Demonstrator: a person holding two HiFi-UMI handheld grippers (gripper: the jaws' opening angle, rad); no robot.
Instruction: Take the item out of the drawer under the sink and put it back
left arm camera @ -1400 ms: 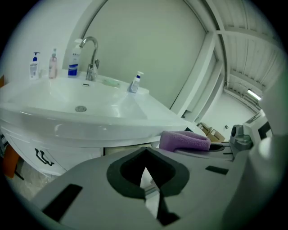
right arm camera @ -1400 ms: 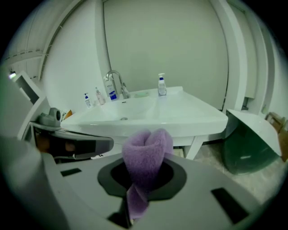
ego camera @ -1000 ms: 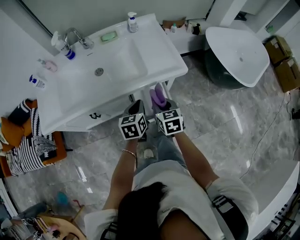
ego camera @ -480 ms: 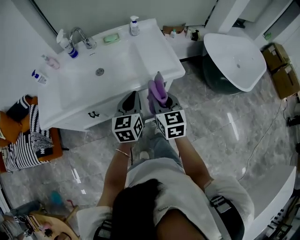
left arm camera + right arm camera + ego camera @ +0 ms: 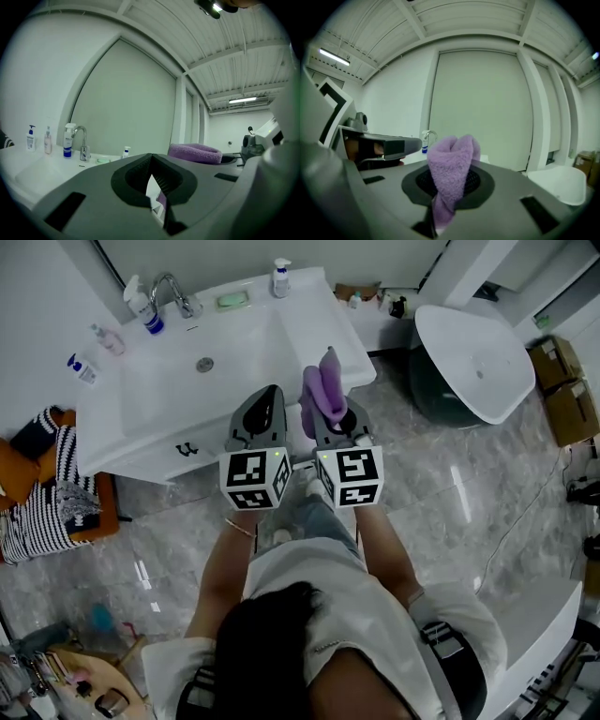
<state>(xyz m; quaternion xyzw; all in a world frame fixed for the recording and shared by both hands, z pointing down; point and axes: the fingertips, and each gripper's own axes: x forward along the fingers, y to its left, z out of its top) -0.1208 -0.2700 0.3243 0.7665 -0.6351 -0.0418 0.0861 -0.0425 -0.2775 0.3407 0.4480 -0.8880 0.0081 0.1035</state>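
**Item: purple terry towel [image 5: 452, 164], folded.** It is sitting between the jaws of the right gripper [image 5: 439, 213]. The jaws are clamping its lower end and standing only narrowly apart around the cloth. The folded top is bulging up and forward past the fingertips, and a short tail is hanging below the grip.

**Location:** in the head view the towel is showing over the front rim of the white washbasin [image 5: 281, 343], near that rim's right-hand corner. It is not resting on the washbasin.

**Left gripper [image 5: 265, 401]:** it is hovering just beside the right one, also at the washbasin's front rim. Its fingertips are meeting, with a thin slit behind them, and it is carrying nothing. The towel is standing off to its side, not touching it.

**On the washbasin, back edge:**
- A chrome faucet [image 5: 178, 294] is standing here.
- A blue-and-white pump bottle [image 5: 142, 307] is standing just beside the faucet.
- A pale green soap dish [image 5: 232, 300] and a small pump bottle [image 5: 280, 277] are sitting further along.

**Below the washbasin's front rim:** a white cabinet front with a dark handle [image 5: 187, 450] is showing.

**Beyond the washbasin's right end:** a white bathtub [image 5: 473, 357] is standing well apart.
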